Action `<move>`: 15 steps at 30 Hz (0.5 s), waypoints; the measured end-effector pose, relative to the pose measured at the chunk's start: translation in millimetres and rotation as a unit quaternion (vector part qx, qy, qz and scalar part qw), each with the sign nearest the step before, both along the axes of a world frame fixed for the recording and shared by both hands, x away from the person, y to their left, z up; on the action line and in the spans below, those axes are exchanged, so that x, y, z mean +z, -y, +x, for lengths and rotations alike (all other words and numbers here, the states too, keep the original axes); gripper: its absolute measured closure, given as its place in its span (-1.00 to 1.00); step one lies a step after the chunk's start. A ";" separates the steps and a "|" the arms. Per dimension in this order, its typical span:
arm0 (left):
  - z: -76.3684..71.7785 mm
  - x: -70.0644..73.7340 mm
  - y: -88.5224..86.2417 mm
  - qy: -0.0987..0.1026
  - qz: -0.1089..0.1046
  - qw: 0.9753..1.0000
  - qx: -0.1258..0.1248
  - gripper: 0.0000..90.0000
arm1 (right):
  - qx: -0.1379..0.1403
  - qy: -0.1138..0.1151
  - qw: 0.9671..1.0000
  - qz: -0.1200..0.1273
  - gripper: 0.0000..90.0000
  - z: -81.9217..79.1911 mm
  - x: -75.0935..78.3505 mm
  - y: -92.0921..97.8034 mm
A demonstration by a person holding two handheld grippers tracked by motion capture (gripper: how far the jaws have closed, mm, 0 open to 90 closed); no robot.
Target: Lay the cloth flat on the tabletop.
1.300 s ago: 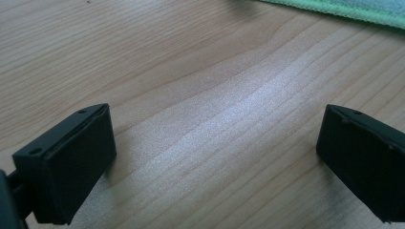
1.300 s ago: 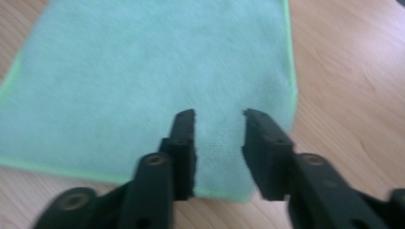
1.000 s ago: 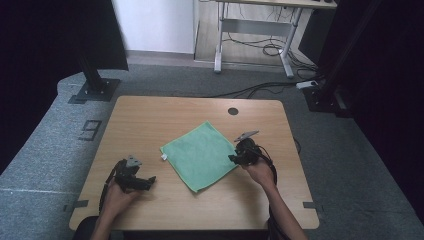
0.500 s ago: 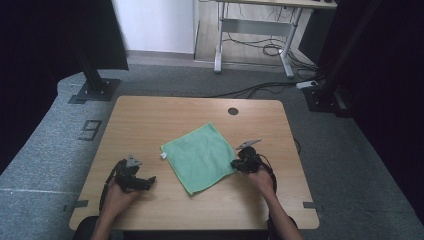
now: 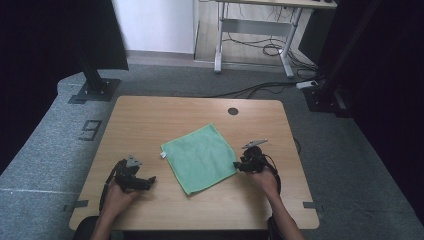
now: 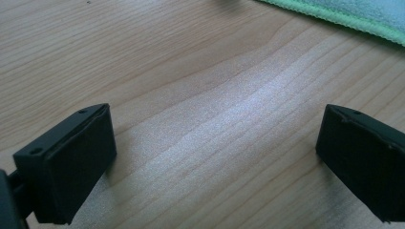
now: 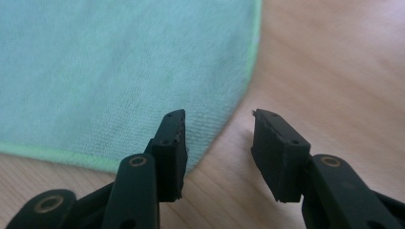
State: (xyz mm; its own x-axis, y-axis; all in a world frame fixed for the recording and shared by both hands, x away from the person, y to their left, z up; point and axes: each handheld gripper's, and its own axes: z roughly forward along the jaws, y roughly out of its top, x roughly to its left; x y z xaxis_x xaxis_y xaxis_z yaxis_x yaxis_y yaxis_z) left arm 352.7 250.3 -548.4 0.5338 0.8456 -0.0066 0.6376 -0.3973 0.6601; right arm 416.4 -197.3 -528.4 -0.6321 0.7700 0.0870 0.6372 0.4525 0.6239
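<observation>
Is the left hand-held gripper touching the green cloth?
Apart. The left gripper view shows bare wood between the open left hand-held gripper and the green cloth.

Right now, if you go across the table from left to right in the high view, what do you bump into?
Left gripper → small white tag on the cloth's corner → green cloth → right gripper, open at the cloth's right corner.

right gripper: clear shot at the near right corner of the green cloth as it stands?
Probably yes. The right gripper has its jaws open right at the corner of the green cloth, which lies flat on the table, nothing between them.
</observation>
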 end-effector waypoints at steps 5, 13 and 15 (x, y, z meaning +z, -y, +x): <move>0.0 0.0 0.0 0.000 0.000 1.000 0.000 -1.00 | 0.019 -0.008 1.000 0.008 0.74 -1.5 -3.8 -9.7; 0.0 0.0 0.0 0.000 0.000 1.000 0.000 -1.00 | 0.043 0.033 0.999 0.001 0.85 -4.5 27.9 -31.3; 0.0 0.0 0.0 0.000 0.000 1.000 0.000 -1.00 | 0.071 0.043 0.997 0.005 0.69 -6.4 40.8 -48.7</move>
State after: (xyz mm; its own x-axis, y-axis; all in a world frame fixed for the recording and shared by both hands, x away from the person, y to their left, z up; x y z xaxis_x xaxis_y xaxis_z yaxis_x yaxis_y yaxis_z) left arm 352.7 250.4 -548.4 0.5338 0.8456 -0.0062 0.6376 -0.3977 0.6598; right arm 410.0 -148.6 -487.6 -0.7396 0.6721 0.0348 0.5118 0.5281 0.6777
